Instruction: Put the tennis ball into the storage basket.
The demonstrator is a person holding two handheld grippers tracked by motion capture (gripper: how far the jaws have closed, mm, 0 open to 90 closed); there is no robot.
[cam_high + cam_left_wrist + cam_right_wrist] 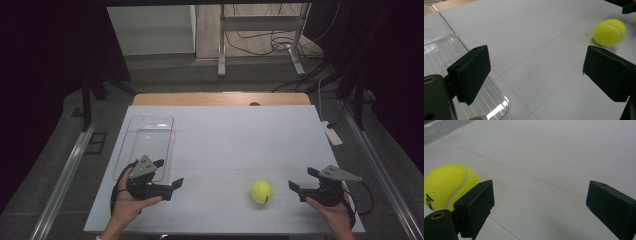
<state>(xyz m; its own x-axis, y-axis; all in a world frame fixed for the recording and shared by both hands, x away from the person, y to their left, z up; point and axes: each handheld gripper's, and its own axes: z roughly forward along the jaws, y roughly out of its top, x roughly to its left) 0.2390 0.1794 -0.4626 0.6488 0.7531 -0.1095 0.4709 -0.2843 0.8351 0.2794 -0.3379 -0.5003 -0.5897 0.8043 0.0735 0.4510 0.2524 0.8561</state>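
A fuzzy yellow tennis ball (262, 191) rests on the white tabletop (225, 140), just beside the right gripper (298, 186) and well apart from the left gripper (176, 183); both grippers stand with jaws wide apart and empty. A clear ribbed plastic tray (148, 137) lies beyond the left gripper, far from the ball. Judged step: grasping the ball, best done by centring it between the right jaws before closing, so it cannot roll off.

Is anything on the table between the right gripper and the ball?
No. In the high view, only bare white table separates the right gripper from the ball; its jaws stand open, off the ball.
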